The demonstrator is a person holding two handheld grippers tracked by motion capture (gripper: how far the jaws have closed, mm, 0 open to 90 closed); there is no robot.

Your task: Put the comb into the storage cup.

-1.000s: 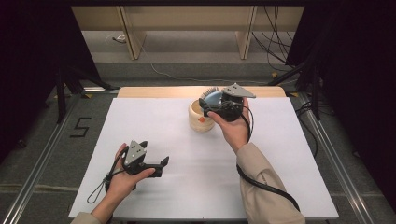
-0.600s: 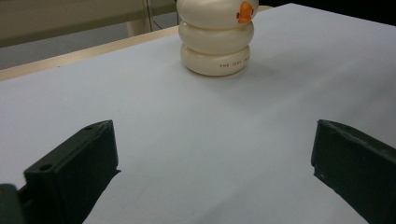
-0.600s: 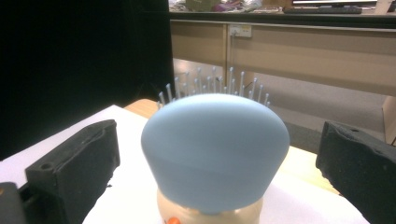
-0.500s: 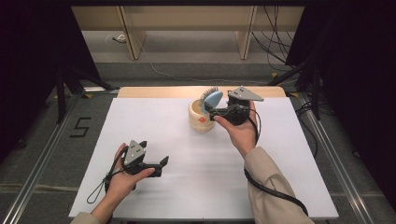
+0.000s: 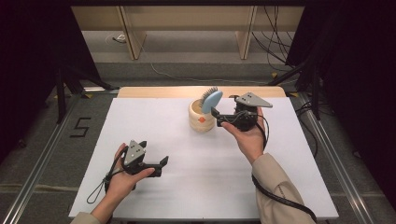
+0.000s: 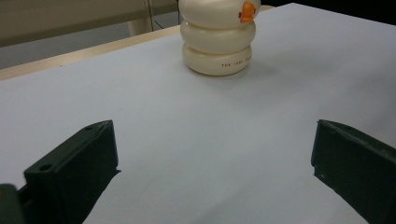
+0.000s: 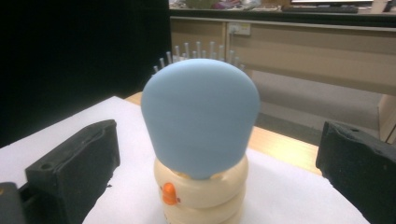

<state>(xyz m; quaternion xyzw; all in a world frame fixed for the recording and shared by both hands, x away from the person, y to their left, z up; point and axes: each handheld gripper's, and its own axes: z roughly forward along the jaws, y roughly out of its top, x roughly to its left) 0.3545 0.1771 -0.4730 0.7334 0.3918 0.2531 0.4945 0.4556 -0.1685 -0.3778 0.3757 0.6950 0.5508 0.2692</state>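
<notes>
A cream ringed holder (image 5: 201, 118) with an orange dot stands at the back middle of the white table. A blue hairbrush (image 5: 212, 101) sticks up out of it, head upward and bristles facing away. My right gripper (image 5: 223, 106) is just right of the holder, pointing at it, open and apart from the brush. In the right gripper view the brush head (image 7: 201, 121) rises above the holder (image 7: 201, 198), ahead of the wide-apart jaws. My left gripper (image 5: 153, 152) rests open at the front left. Its view shows the holder (image 6: 218, 43) far ahead.
The white table top (image 5: 154, 116) has a wooden strip (image 5: 154, 92) along its far edge. Metal rails (image 5: 42, 149) run along both sides on the floor. Cables (image 5: 280, 198) trail from the grippers. Wooden furniture legs (image 5: 130, 37) stand behind the table.
My right gripper has drawn back to the right, away from the holder's top. The brush stays standing in the holder. The left gripper has not moved.
</notes>
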